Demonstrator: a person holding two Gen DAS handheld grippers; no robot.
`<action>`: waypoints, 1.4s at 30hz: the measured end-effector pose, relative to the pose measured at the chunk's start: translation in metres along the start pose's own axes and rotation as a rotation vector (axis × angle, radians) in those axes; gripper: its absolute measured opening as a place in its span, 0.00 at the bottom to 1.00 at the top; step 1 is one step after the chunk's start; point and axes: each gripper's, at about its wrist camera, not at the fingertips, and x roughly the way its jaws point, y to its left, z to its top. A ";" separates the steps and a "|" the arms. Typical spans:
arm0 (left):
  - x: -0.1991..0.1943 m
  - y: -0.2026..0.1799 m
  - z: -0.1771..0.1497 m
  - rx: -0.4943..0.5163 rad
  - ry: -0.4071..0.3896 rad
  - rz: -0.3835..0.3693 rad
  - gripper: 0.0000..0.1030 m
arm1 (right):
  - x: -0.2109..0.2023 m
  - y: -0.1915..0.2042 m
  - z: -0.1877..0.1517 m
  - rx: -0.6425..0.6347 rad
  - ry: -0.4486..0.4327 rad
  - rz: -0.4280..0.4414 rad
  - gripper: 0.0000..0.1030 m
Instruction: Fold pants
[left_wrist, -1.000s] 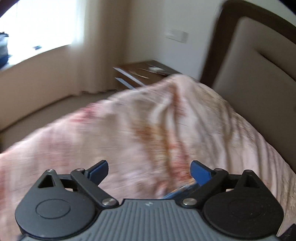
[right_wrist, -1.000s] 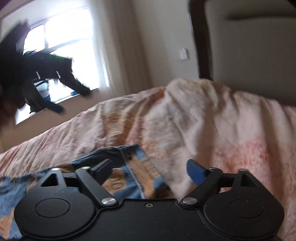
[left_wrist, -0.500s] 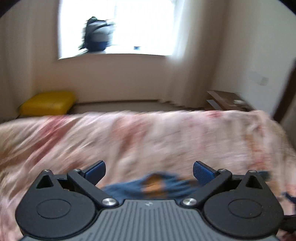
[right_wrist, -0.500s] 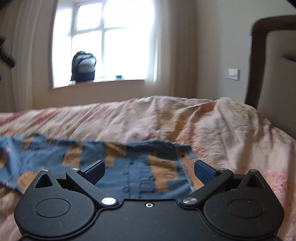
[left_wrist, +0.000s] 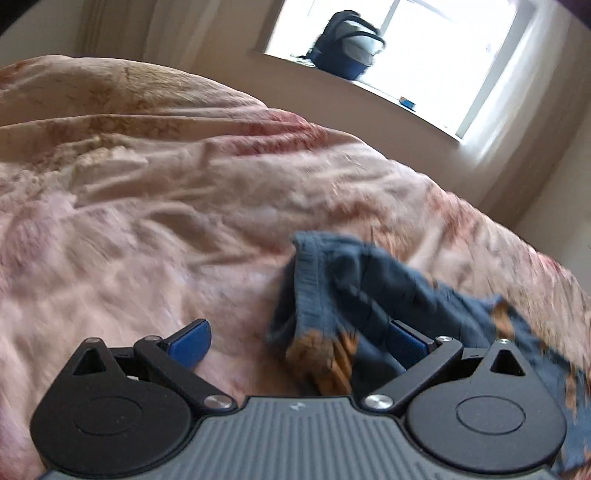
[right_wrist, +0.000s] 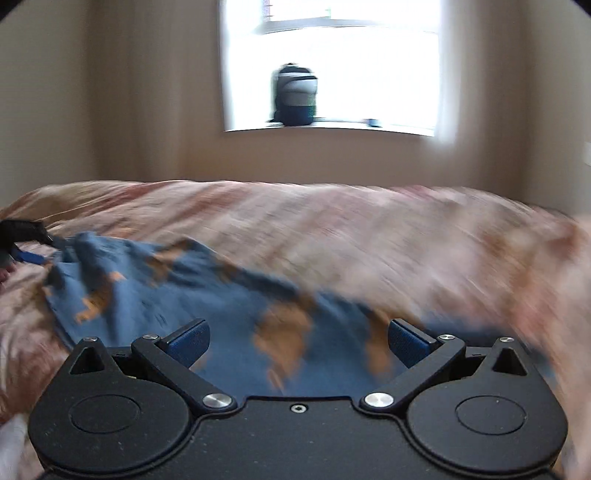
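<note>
Blue pants with orange patches (right_wrist: 192, 306) lie spread and rumpled on a pink floral bedspread (right_wrist: 369, 236). In the left wrist view one bunched end of the pants (left_wrist: 332, 291) lies just ahead of my open left gripper (left_wrist: 297, 338), near its right finger (left_wrist: 406, 343). My right gripper (right_wrist: 297, 338) is open, low over the middle of the pants, holding nothing. The left gripper's tip (right_wrist: 22, 240) shows at the far left of the right wrist view, by the pants' end.
The bedspread (left_wrist: 166, 206) is wrinkled and fills most of both views. A window with a dark backpack (right_wrist: 295, 96) on its sill is across the room; the backpack (left_wrist: 351, 44) also shows in the left wrist view. Beige walls lie beyond the bed.
Both grippers have swung leftward, away from the headboard toward the window. The left gripper has dropped closer to the pants' bunched end. Both stayed open.
</note>
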 end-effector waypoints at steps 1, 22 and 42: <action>-0.002 -0.001 -0.005 0.032 -0.012 -0.003 1.00 | 0.019 0.006 0.016 -0.021 -0.003 0.052 0.99; -0.005 0.005 -0.002 0.144 0.083 -0.133 0.99 | 0.288 0.214 0.121 -0.335 0.301 0.835 0.27; -0.007 0.017 0.019 -0.105 0.100 -0.120 0.17 | 0.248 0.176 0.134 -0.238 0.084 0.609 0.82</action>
